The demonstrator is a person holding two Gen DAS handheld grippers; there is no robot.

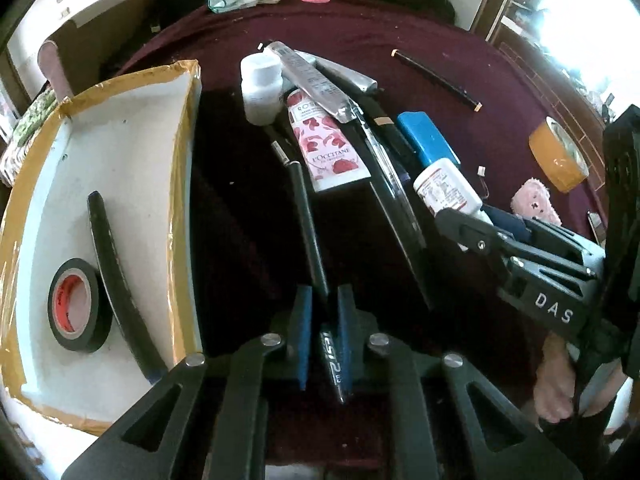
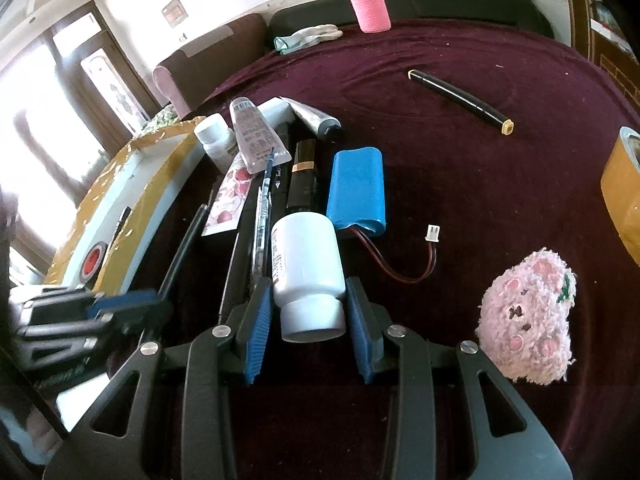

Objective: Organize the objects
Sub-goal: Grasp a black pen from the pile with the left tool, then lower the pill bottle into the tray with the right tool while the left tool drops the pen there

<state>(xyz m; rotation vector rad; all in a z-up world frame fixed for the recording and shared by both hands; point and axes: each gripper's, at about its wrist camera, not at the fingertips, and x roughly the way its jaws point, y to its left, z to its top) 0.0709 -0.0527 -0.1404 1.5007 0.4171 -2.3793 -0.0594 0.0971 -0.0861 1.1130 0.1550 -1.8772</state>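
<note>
My left gripper (image 1: 324,304) is shut on a black pen (image 1: 308,220) that points away over the dark red cloth; the gripper and pen also show in the right wrist view (image 2: 132,304). My right gripper (image 2: 306,300) has its blue pads on both sides of a white pill bottle (image 2: 306,264) lying on the cloth; it also shows in the left wrist view (image 1: 460,216). A white tray (image 1: 132,152) edged with brown tape sits at the left and holds a black tape roll (image 1: 78,306) and a black stick (image 1: 116,276).
A pile lies ahead: a rose hand-cream tube (image 1: 328,140), a small white bottle (image 1: 262,88), silver tubes (image 1: 316,80), a blue battery pack (image 2: 356,188) with wires. A pink plush (image 2: 528,316), a brown tape roll (image 2: 624,208), a black marker (image 2: 460,100) and a pink bottle (image 2: 368,0) lie around.
</note>
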